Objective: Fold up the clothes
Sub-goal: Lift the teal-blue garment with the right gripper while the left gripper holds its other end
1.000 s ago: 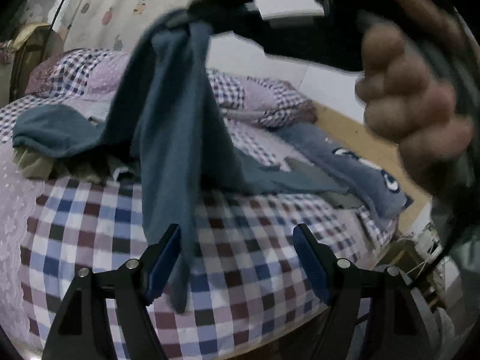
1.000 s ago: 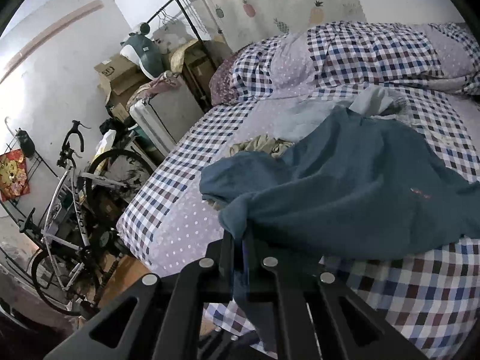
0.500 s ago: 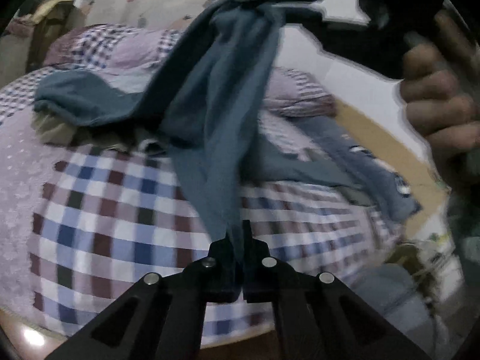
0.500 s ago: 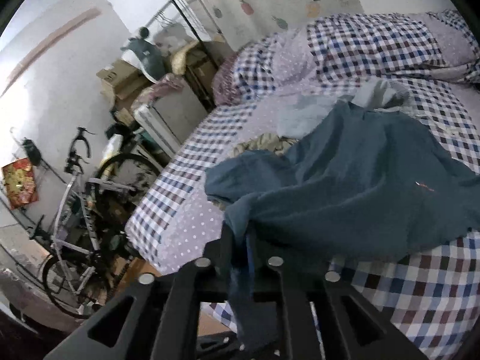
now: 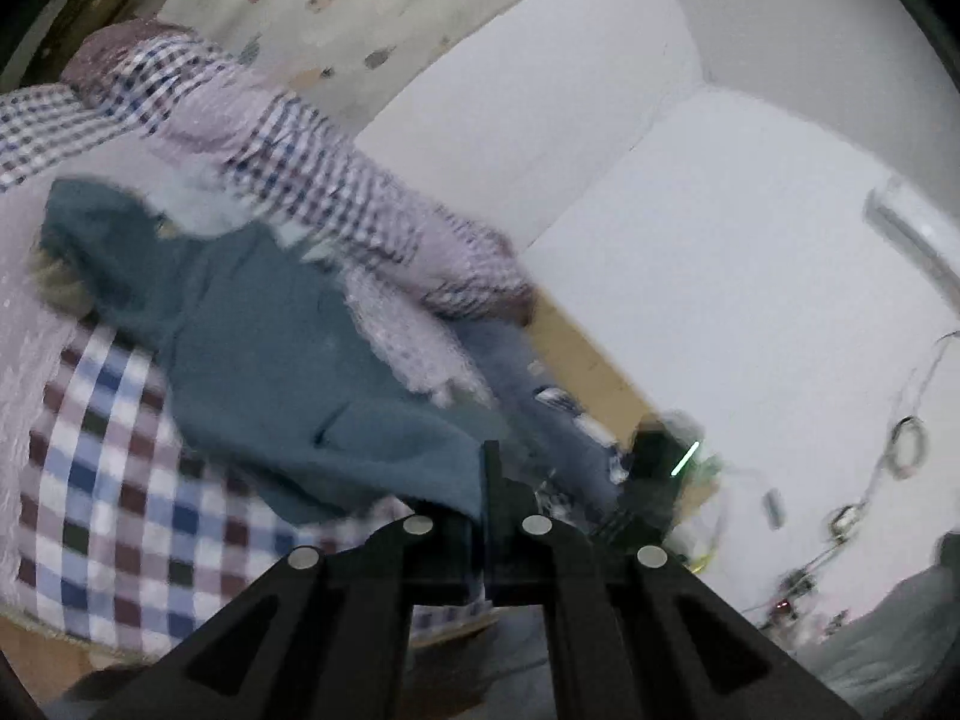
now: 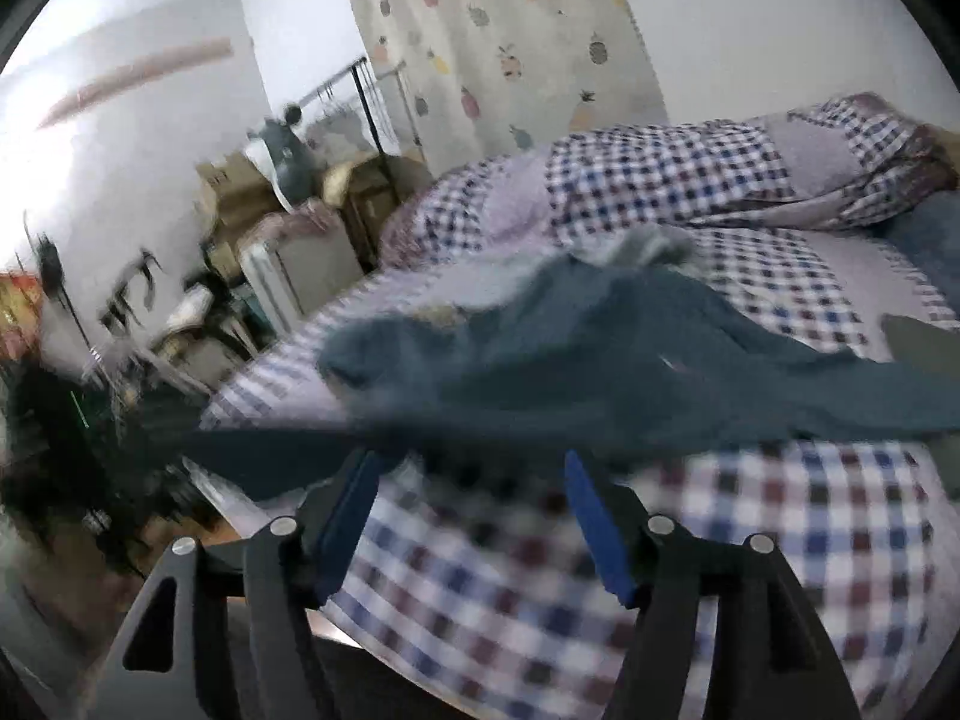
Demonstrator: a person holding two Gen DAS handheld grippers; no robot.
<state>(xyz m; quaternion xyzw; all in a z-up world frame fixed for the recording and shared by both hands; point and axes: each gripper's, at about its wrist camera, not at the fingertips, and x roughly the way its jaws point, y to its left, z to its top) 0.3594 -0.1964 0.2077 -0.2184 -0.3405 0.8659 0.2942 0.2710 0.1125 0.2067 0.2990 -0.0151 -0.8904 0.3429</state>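
Teal garment (image 5: 282,372), seen from the left wrist, lies spread across the checked bedspread (image 5: 114,498), its near edge running down into the left gripper (image 5: 487,516), whose two black fingers are pressed together on a pinch of that cloth. Behind it a bunched checked quilt (image 5: 336,192) runs along the white wall, and a second grey-blue garment (image 5: 516,372) lies beside the wooden bed edge; the view is tilted and blurred. From the right wrist, the same teal garment (image 6: 630,360) drapes over the bed with its front edge stretched as a taut band just above the right gripper (image 6: 474,480). Its blue-padded fingers (image 6: 591,525) stand wide apart with nothing between them, the checked bedspread (image 6: 780,540) showing through the gap. A pineapple-print curtain (image 6: 510,48) hangs behind the quilt (image 6: 690,174), and cluttered boxes stand at left.
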